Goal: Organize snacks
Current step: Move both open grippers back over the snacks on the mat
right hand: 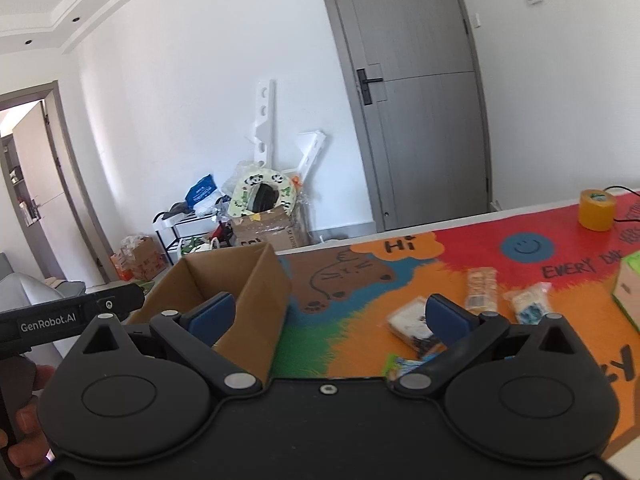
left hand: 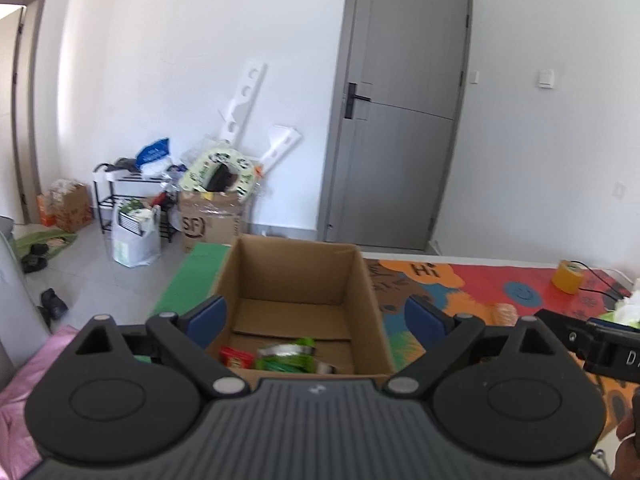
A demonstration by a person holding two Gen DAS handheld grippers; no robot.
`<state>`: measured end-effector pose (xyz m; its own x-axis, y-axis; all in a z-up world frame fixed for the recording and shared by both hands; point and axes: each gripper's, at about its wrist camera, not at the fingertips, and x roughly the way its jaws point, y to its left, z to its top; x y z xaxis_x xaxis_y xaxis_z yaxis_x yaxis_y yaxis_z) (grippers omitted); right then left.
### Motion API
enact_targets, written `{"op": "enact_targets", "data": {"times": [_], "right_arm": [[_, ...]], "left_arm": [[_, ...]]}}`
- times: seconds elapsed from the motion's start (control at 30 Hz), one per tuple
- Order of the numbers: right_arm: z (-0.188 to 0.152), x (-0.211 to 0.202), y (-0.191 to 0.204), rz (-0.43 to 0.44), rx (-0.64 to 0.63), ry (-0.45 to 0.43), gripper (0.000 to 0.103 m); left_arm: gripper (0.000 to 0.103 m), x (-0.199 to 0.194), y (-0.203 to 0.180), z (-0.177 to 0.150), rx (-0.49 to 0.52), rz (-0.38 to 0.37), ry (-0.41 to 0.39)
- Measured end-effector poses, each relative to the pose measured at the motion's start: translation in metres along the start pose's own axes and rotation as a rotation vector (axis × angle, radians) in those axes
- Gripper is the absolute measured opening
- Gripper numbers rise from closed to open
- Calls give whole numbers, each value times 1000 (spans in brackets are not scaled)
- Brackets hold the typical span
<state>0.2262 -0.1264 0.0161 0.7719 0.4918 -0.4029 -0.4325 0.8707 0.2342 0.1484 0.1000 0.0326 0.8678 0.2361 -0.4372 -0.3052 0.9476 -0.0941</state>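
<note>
Right hand-held gripper (right hand: 326, 314): jaws spread wide, empty; aimed between box and loose packets.
Left hand-held gripper (left hand: 316, 318): wide apart, nothing held; above cardboard box (left hand: 372, 280).
Snacks: some inside the box; white packet (right hand: 408, 318) nearest on the desk (right hand: 460, 246).
Advice: straddle the packet squarely; close low.

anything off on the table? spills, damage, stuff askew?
Nothing spilled or damaged. The cardboard box stands upright with a few packets inside; several snack packets lie loose at mixed angles on the mat, not yet sorted. Both grippers are open and empty.
</note>
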Motion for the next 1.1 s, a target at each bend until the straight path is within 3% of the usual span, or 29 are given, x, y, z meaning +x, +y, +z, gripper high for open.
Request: {"op": "enact_targets", "data": {"times": [0.17,0.9,1.1], "right_arm": [[-2,-12,-17,-30,11,-5,103],[-16,-46,-89,-119,80,31,103],[-27,-40,-105,-189,94,75,95]], "left_arm": [[102,0,-16,-4,15,-44,6],[102,7,-82,-18,89,-137,17],[102,17,-103,-29,113,-199,44]]}}
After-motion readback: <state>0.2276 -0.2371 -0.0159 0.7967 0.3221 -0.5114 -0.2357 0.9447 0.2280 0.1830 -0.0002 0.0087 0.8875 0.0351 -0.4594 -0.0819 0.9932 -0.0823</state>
